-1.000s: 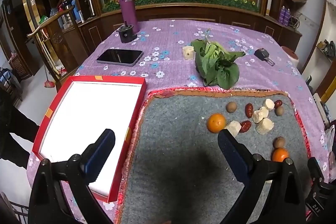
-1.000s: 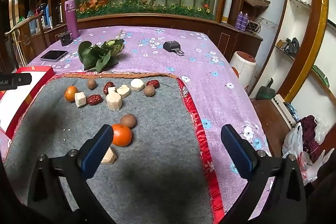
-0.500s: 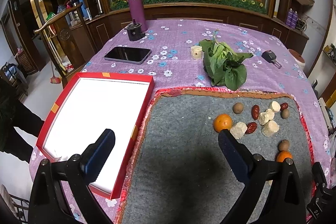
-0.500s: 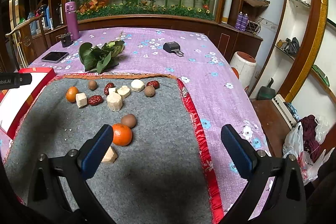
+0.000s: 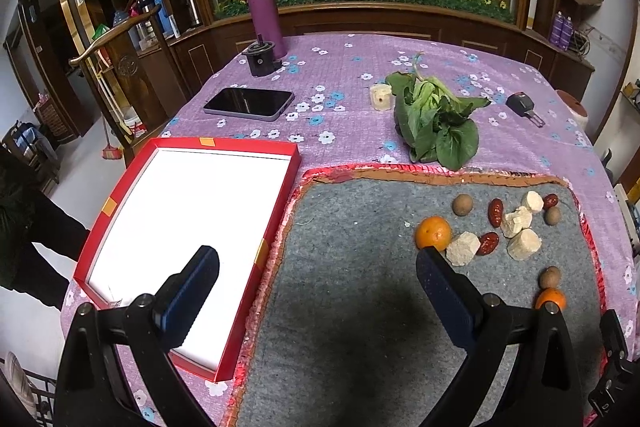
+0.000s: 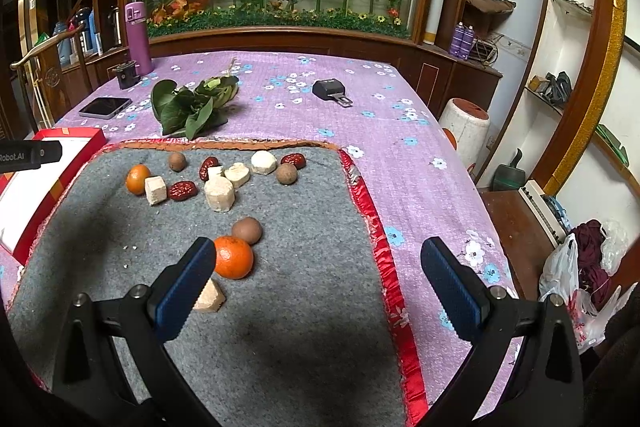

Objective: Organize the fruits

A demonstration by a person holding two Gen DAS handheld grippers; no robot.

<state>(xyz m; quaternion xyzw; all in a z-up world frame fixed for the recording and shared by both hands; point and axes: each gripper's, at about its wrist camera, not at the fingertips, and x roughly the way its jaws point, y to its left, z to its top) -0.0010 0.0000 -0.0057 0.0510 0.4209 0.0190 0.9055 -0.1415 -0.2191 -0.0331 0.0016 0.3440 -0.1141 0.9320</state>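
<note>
The right tool (image 6: 318, 281) hangs spread wide and empty above the grey felt mat (image 6: 280, 327), its left finger just beside the nearer orange (image 6: 234, 257). The left tool (image 5: 318, 287) is likewise spread and empty, straddling the seam between the mat and the red tray (image 5: 280, 211), whose white floor is bare. None of the fruit is sorted yet. A brown round fruit (image 6: 247, 230) touches the nearer orange from behind, and a pale chunk (image 6: 208, 297) lies just in front of it; a second orange (image 6: 138, 179), red dates (image 6: 183, 190) and more chunks cluster farther off.

The likely first pick is the nearer orange. The right tool should shift left until the orange sits centred between the fingers, descend straight, and close at the fruit's widest line so it does not roll. Coming in from the sides should avoid nudging the brown fruit.
</note>
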